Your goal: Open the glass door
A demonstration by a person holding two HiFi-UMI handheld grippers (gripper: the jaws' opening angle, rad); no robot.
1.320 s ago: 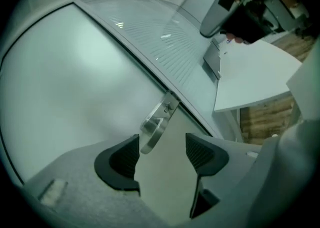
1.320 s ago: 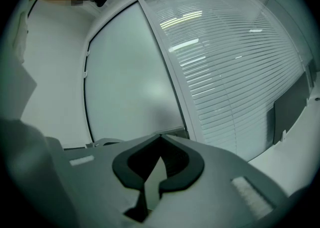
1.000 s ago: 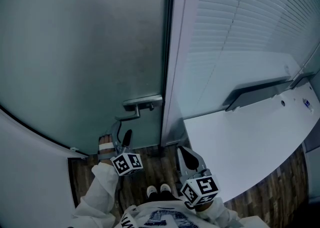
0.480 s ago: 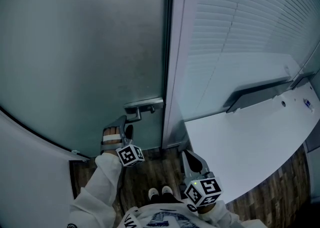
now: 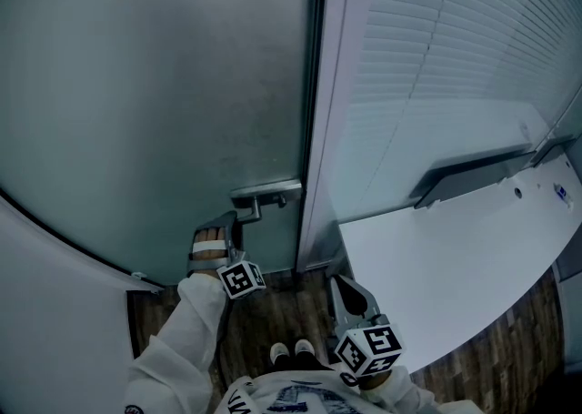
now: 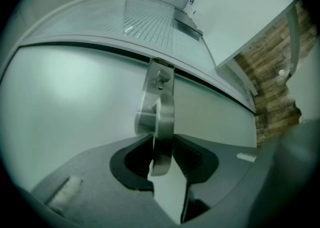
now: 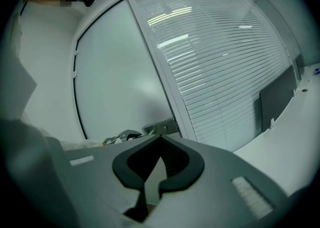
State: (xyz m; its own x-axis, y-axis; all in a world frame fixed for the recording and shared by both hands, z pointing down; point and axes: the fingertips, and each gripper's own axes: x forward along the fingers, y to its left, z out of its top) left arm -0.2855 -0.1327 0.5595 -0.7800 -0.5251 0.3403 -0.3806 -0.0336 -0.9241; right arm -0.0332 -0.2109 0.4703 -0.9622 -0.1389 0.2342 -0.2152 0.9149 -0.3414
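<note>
Wood-plank floor meets the frosted glass door, which fills the far left, closed in its frame, with its metal lever handle near the right edge. The left gripper has just been closing and clamps that handle between its pads (the lever's tip pokes through). Nearer and to the right, the right gripper hangs closed and empty beside a white counter under slatted blinds.

White blinds, white desk, wood floor
</note>
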